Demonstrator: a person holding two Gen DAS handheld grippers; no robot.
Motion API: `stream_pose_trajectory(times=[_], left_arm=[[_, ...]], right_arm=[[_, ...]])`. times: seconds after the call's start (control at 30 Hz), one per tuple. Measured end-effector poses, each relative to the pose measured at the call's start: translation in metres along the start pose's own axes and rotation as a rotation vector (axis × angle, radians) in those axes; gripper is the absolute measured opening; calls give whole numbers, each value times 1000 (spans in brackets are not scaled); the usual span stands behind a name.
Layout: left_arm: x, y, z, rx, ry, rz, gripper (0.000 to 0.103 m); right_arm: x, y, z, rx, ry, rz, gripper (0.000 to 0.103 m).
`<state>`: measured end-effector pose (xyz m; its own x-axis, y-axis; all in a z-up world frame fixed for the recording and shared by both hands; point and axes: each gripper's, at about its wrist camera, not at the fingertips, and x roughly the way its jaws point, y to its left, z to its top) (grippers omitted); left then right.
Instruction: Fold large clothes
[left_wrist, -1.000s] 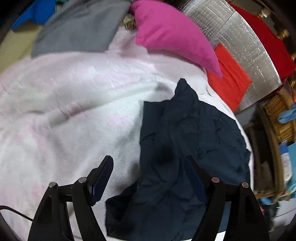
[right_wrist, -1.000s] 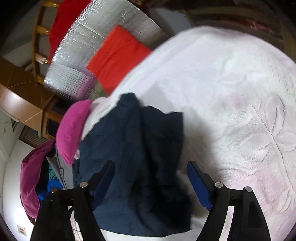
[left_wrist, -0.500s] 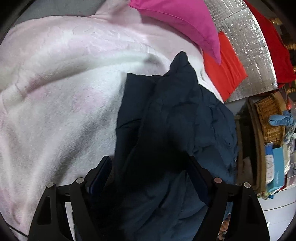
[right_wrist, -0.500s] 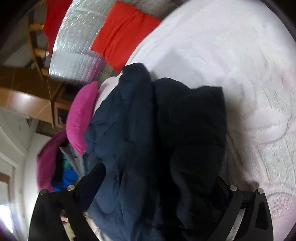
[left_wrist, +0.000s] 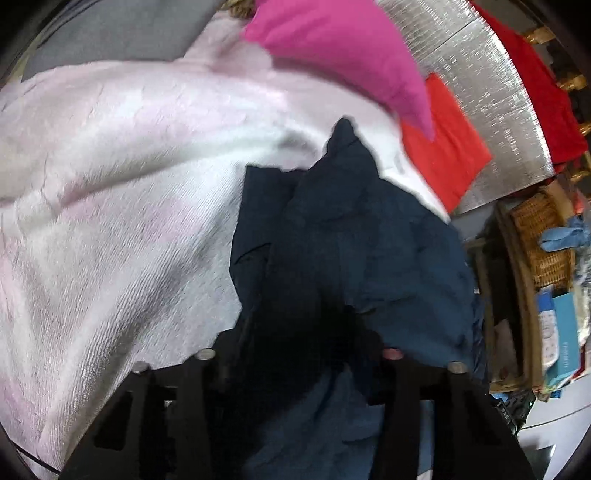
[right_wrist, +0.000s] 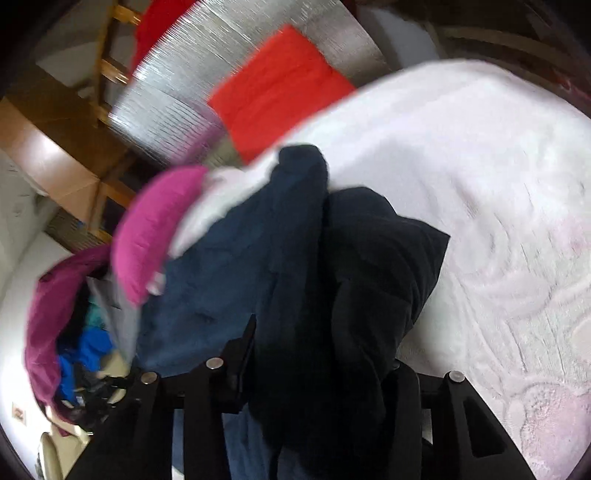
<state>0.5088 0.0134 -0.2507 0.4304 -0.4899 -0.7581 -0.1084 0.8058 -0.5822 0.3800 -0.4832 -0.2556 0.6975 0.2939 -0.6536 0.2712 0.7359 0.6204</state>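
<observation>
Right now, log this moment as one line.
garment: navy, bunched on bedspread | left claw: closing, cloth between | right claw: closing, cloth between | fold: not done

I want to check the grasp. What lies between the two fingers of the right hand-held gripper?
In the right wrist view, a dark bunched fold of the navy garment fills the closing right hand-held gripper.

Garment on the bedspread, pillows beyond

Your garment lies bunched on the bedspread; a pillow sits at its far side, a cushion right of that, a wicker basket far right.
</observation>
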Motion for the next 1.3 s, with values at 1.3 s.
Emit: stream_pose_trajectory(times=[1.3], left_arm=[[-61, -88, -120, 530, -297, 451, 80]], right_arm=[[-53, 53, -72, -190, 10, -232, 64]])
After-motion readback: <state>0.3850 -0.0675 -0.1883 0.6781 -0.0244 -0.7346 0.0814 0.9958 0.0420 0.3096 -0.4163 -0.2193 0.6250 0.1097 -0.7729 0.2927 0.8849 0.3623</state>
